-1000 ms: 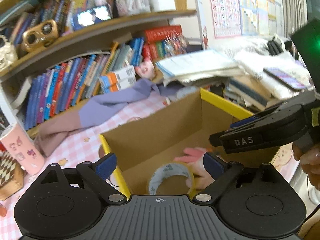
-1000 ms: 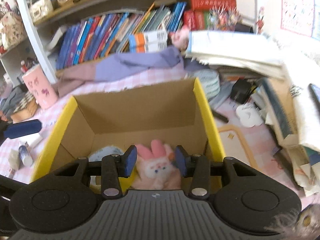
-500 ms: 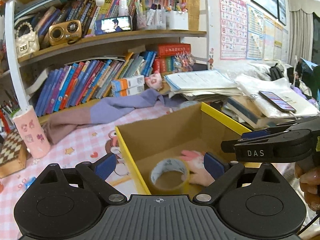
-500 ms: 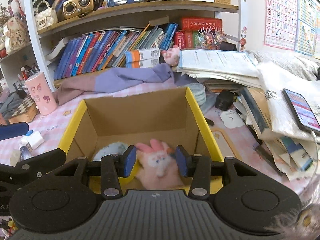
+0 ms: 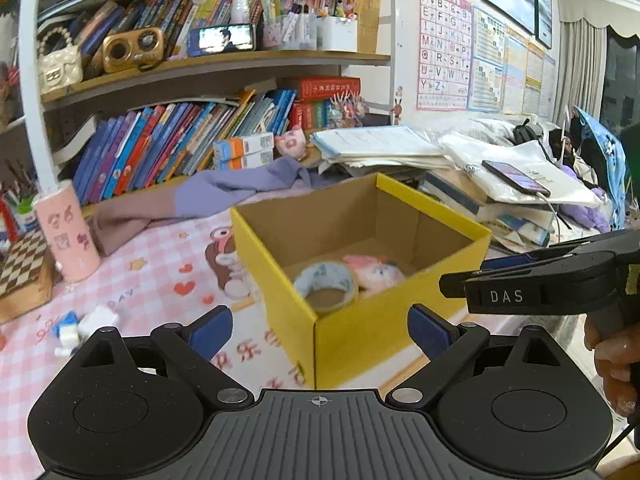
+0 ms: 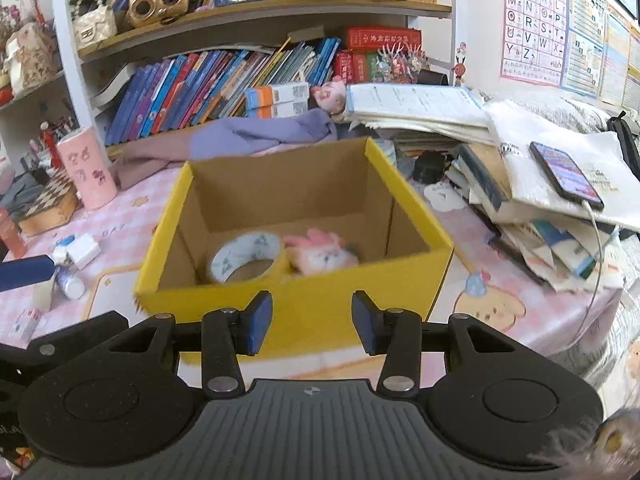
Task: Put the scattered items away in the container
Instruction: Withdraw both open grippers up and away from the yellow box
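Note:
A yellow cardboard box (image 5: 436,208) (image 6: 412,208) stands on the pink checked tablecloth. Inside lie a roll of tape (image 5: 320,270) (image 6: 244,246) and a pink plush toy (image 5: 376,274) (image 6: 320,254), side by side. My left gripper (image 5: 320,330) hangs in front of the box's near corner, open wide and empty. My right gripper (image 6: 313,322) is in front of the box's near wall, its jaws partly apart with nothing between them; it also shows side-on (image 5: 520,284). Small white and blue items (image 5: 80,326) (image 6: 76,250) lie loose left of the box.
A pink cup (image 5: 66,232) and a checkered box (image 5: 20,272) stand at the left. Purple cloth (image 5: 224,192) lies behind the box under a full bookshelf. Stacked books and papers with a phone (image 5: 514,178) crowd the right side. A hand (image 5: 612,360) holds the right gripper.
Both grippers have drawn back from over the box's inside to in front of its outer walls. The tape and the plush toy stay lying in the box.

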`<state>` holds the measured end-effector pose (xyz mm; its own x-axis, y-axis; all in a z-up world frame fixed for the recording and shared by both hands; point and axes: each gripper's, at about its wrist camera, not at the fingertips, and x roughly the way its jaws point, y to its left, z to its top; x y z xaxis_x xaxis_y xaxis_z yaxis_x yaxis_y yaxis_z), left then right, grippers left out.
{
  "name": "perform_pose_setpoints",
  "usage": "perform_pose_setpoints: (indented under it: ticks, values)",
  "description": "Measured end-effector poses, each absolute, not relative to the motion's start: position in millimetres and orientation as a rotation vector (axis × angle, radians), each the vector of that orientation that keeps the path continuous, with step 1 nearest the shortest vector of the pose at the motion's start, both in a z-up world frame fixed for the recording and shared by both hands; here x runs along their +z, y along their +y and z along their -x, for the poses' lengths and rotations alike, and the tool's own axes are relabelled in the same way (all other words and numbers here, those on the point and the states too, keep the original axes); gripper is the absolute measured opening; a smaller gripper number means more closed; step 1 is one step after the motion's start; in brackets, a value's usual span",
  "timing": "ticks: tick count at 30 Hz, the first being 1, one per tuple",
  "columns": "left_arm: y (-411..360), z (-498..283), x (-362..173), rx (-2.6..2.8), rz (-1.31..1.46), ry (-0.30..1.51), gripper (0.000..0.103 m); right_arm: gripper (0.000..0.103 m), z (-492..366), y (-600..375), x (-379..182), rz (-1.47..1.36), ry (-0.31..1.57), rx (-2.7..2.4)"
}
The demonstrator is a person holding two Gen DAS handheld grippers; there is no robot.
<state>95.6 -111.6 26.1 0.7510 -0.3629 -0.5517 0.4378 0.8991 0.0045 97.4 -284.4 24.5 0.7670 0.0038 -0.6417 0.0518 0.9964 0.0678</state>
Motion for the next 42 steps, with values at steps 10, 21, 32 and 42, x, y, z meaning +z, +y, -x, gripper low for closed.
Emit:
perform_pose_setpoints:
  ticks: [10,21,32,42]
  values:
    - [-80.6,-60.0,12.4,-0.422,-0.12,0.647,0.096,0.042,-53.7,-248.0,12.8,-0.094,0.734,-0.006]
    - [-59.8,-28.5,5.6,-0.425,-0.136,0.683,0.096,0.042,-20.3,-220.4,3.8,-0.103,0.76,0.024]
    - [-30.5,-13.7,2.3,-0.372,-0.116,0.708,0.096,0.045,-10.5,-189.3,-3.1,-0.087,0.792,0.09]
    - [3.2,-7.3,7.5,-0.267,-0.071,0.691,0.096,0.049,-16.9,-156.3,-1.4,-0.034,0.799,0.184]
